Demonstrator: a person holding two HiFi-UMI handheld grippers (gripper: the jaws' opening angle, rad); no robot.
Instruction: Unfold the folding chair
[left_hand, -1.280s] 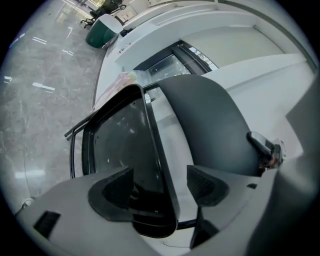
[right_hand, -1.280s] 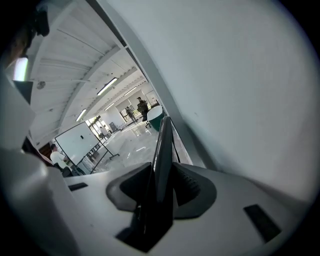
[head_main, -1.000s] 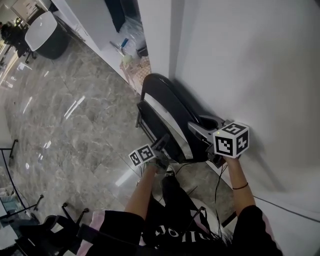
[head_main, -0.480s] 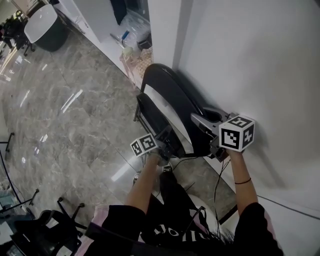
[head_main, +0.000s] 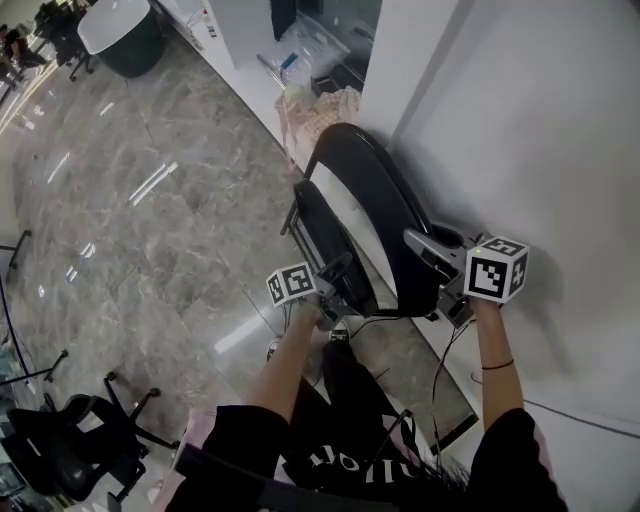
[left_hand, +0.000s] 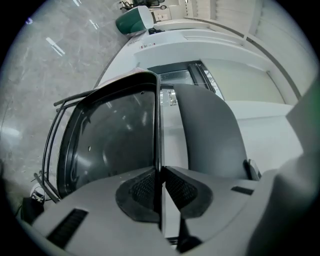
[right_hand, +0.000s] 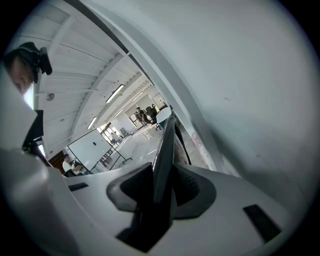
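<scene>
A black folding chair (head_main: 370, 200) stands folded on edge, leaning against the white wall (head_main: 560, 120). My left gripper (head_main: 338, 285) has just been closing, and its pads (left_hand: 145, 187) now pinch the thin front rim of the chair's seat (left_hand: 110, 145). In the left gripper view the curved backrest (left_hand: 210, 135) stands just right of the seat, with a narrow gap between them. My right gripper (head_main: 432, 250) is shut on the backrest's edge (right_hand: 165, 150), which runs straight up between its pads (right_hand: 187, 182).
The floor is glossy grey marble (head_main: 150, 220). A black office chair (head_main: 70, 440) stands at the lower left. A cable (head_main: 440, 370) lies along the wall's foot. A basket (head_main: 320, 105) sits behind the chair, and a dark round tub (head_main: 120, 25) stands far off.
The left gripper's jaws have gone from wide open to pinched on the seat's rim. Both hands and the chair have drifted right in the head view.
</scene>
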